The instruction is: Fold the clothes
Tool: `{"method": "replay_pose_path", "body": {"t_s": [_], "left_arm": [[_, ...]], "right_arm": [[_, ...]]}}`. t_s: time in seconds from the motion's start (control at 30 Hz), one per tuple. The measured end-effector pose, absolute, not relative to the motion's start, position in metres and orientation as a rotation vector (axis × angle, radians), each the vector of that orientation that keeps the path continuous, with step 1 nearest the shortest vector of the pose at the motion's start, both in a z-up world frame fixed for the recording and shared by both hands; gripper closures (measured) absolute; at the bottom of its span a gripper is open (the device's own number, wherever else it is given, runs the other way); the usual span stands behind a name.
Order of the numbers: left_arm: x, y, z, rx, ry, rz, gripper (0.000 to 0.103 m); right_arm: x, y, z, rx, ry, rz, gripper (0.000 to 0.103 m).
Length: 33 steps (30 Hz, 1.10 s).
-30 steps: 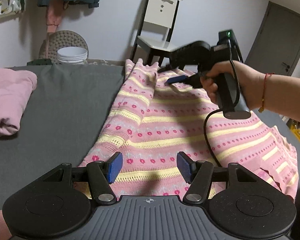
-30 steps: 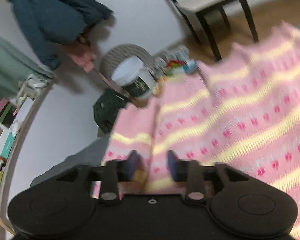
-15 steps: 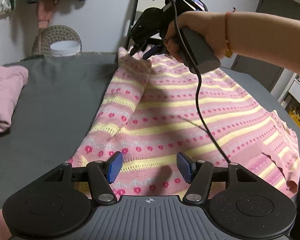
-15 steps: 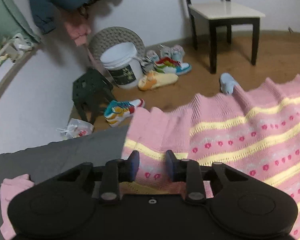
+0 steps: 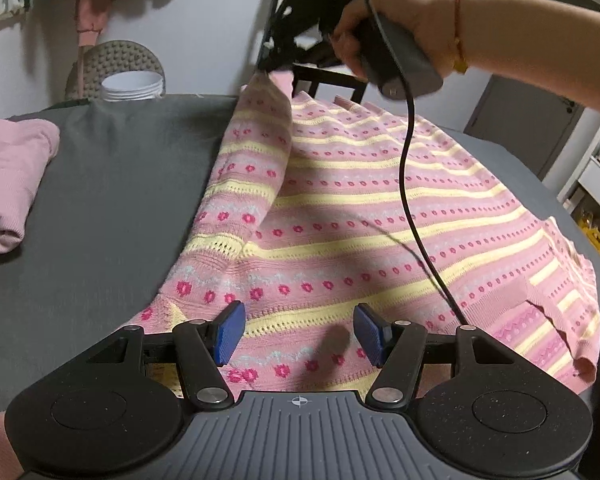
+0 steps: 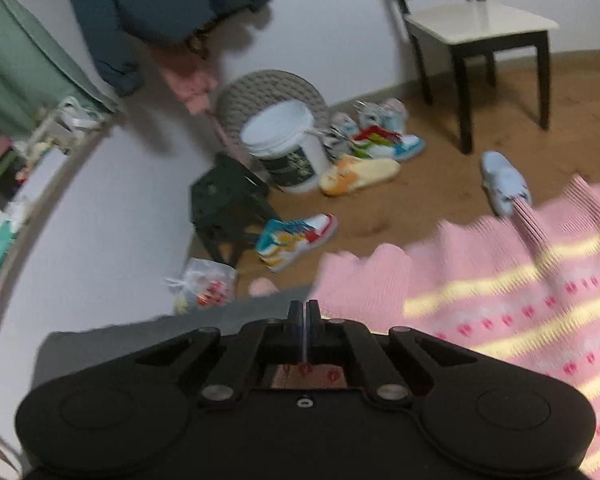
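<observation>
Our right hand-held gripper [image 5: 274,62] is clamped on the far left corner of the pink striped sweater [image 5: 380,216], lifting it off the grey counter [image 5: 100,208] at about 12 o'clock in the left wrist view; in its own view, the right hand-held gripper [image 6: 305,332] shows its two fingers pressed together with a sliver of patterned knit visible just behind them. We hold it with our right hand [image 5: 380,32], a black cable [image 5: 408,184] trailing down over the knit. Our left hand-held gripper [image 5: 298,334] hovers with its blue pads [image 5: 229,332] spread apart above the near hem, at 6 o'clock, holding nothing. Most of the sweater lies spread across the counter from the centre toward 3 o'clock, its raised left edge draped in a fold. A folded pink garment [image 5: 8,176] rests at 9 o'clock, well apart. Beyond the counter edge we see a white bucket [image 6: 288,148], shoes [image 6: 296,240] and a chair [image 6: 476,28] on the floor.
</observation>
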State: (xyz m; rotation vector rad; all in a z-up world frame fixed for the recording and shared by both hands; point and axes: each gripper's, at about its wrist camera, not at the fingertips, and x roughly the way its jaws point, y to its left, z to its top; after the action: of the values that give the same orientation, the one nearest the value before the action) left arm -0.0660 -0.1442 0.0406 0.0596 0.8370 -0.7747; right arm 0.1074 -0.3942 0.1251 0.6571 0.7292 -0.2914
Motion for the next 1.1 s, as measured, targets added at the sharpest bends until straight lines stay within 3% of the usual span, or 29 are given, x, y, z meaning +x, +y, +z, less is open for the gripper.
{"method": "replay_pose_path", "body": {"t_s": [0.27,0.5,0.57,0.63,0.7,0.9,0.93,1.0,1.1], "left_arm": [[-0.063,-0.132,0.043,0.06,0.791,-0.668,0.042],[-0.056,-0.119,0.037,0.054,0.785,-0.626,0.042],[-0.054,-0.121,0.036,0.046,0.784,-0.628,0.042],[-0.053,-0.122,0.037,0.032,0.779,-0.63,0.042],[-0.051,-0.12,0.038,0.021,0.777,-0.634,0.042],[-0.054,-0.123,0.035,0.036,0.769,-0.649,0.042],[-0.054,-0.123,0.035,0.035,0.77,-0.651,0.042],[-0.055,-0.122,0.035,0.033,0.771,-0.654,0.042],[-0.054,-0.118,0.035,0.015,0.777,-0.655,0.042]], "right_arm": [[0.163,-0.367,0.149,0.595,0.713,-0.2,0.102],[0.216,-0.326,0.122,0.477,0.788,-0.259,0.101],[0.225,-0.318,0.113,0.405,0.86,-0.284,0.096],[0.229,-0.306,0.114,0.312,0.885,-0.269,0.078],[0.234,-0.291,0.113,0.213,0.922,-0.228,0.076],[0.243,-0.27,0.089,0.14,1.024,-0.288,0.076],[0.241,-0.272,0.087,0.156,1.003,-0.304,0.081],[0.238,-0.279,0.084,0.205,0.967,-0.329,0.099],[0.234,-0.298,0.087,0.337,0.937,-0.315,0.1]]}}
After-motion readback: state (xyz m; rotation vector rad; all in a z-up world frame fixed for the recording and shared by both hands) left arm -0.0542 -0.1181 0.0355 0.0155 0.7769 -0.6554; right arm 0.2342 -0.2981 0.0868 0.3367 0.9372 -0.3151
